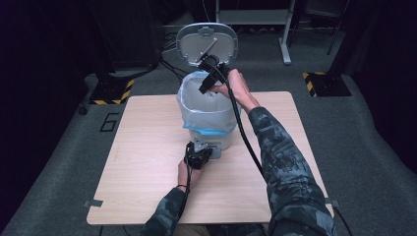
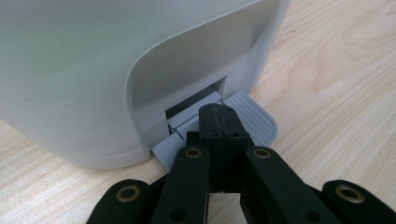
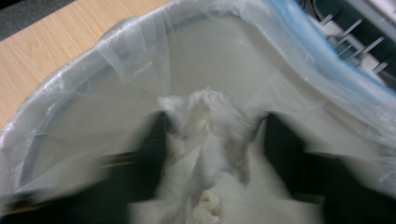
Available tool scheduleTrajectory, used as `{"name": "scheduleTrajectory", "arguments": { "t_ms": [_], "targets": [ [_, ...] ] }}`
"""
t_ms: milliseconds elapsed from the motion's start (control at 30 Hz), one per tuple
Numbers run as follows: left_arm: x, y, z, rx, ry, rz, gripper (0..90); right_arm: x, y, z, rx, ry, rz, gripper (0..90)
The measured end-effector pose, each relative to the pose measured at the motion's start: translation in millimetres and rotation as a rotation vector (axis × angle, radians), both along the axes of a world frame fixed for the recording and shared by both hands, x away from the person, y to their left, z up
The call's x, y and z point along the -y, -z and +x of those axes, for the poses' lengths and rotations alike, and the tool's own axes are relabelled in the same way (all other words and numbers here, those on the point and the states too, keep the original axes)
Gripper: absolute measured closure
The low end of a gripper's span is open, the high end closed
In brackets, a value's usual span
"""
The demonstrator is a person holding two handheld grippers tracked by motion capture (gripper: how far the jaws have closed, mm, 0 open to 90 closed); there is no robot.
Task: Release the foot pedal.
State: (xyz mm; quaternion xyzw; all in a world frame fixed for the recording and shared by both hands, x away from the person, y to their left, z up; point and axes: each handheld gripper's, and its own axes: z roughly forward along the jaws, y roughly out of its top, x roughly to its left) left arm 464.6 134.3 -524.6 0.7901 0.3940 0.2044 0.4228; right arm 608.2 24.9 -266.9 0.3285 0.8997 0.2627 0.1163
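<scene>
Pressing down on the grey pedal (image 2: 254,119) of a white step bin (image 1: 209,125) on the wooden table (image 1: 147,162), the left gripper (image 2: 219,114) is keeping its jaws together, tips resting on the ribbed pedal, so that the lid (image 1: 206,43) is standing open. The right gripper (image 1: 206,83) is hovering over the bag-lined mouth, jaws apart around a crumpled white tissue wad (image 3: 205,140) (whether the pads are touching it is blurred). Done well, the pedal is being held firmly down while the wad is being let go over the liner bag's (image 3: 140,60) centre, away from the rim.
</scene>
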Motion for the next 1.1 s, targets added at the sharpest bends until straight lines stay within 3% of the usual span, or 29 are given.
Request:
{"name": "scheduleTrajectory", "arguments": {
  "t_ms": [33,167,200,233,467,867,1000,1067,1100],
  "targets": [
    [0.0,0.0,0.0,0.000,0.000,-0.001,90.0,0.5,-0.3,-1.1,-0.008,-0.005,0.012,14.3],
    [-0.3,-0.1,0.3,-0.003,0.001,-0.003,90.0,6.3,-4.6,-7.8,0.013,-0.020,0.046,4.5],
    [0.0,-0.1,0.1,-0.001,0.000,-0.001,90.0,8.1,-5.4,-10.6,0.023,-0.017,0.056,4.1],
    [0.0,-0.1,0.1,-0.001,0.000,-0.001,90.0,11.1,-5.1,-10.7,0.052,-0.052,0.066,3.8],
    [0.6,-0.1,-0.2,0.002,-0.001,0.003,90.0,29.5,-5.3,-27.7,0.059,-0.022,0.088,2.9],
    [1.7,-1.0,-1.4,0.006,0.006,0.025,90.0,75.5,-8.5,-56.7,0.131,-0.005,0.145,3.2],
    [3.2,0.1,-1.7,0.024,-0.009,0.023,90.0,92.5,-8.0,-68.2,0.146,0.002,0.160,3.2],
    [1.4,-1.5,-1.9,0.016,-0.034,0.031,81.5,102.0,-7.2,-74.2,0.158,0.008,0.175,3.2],
    [-1.1,-3.1,-1.9,-0.010,-0.028,0.022,74.2,106.6,-6.5,-77.4,0.164,0.013,0.183,3.2]
  ]
}}
